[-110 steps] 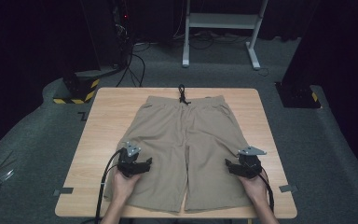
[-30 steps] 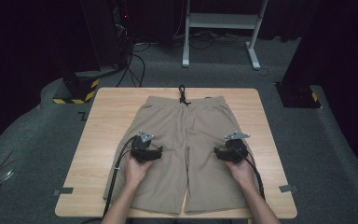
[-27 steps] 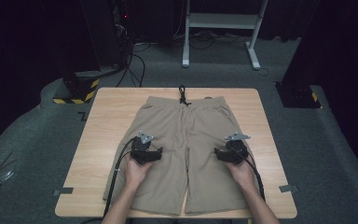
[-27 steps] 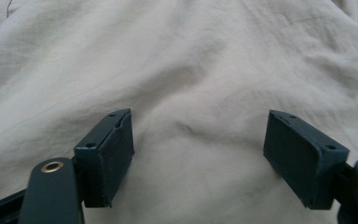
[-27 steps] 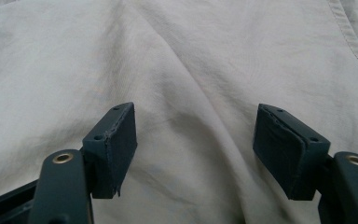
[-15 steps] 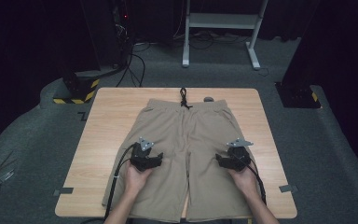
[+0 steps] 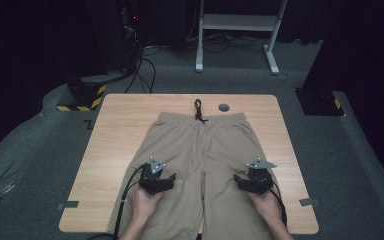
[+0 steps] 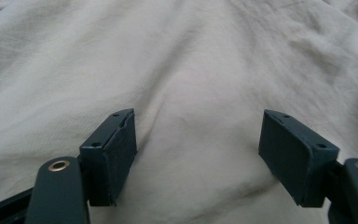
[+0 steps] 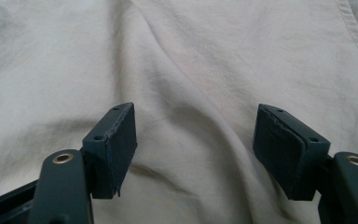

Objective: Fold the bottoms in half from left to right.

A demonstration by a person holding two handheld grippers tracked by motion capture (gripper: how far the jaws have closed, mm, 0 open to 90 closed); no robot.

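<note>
Khaki shorts (image 7: 207,165) flat on wooden table (image 7: 125,125), waistband at far side, black drawstring (image 7: 199,111) at top. Left gripper (image 7: 166,183) over left leg, jaws wide apart, only cloth between. Right gripper (image 7: 242,182) over right leg, jaws apart too, gripping nothing.

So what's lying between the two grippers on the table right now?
High view: only the shorts span between left gripper and right gripper.
</note>
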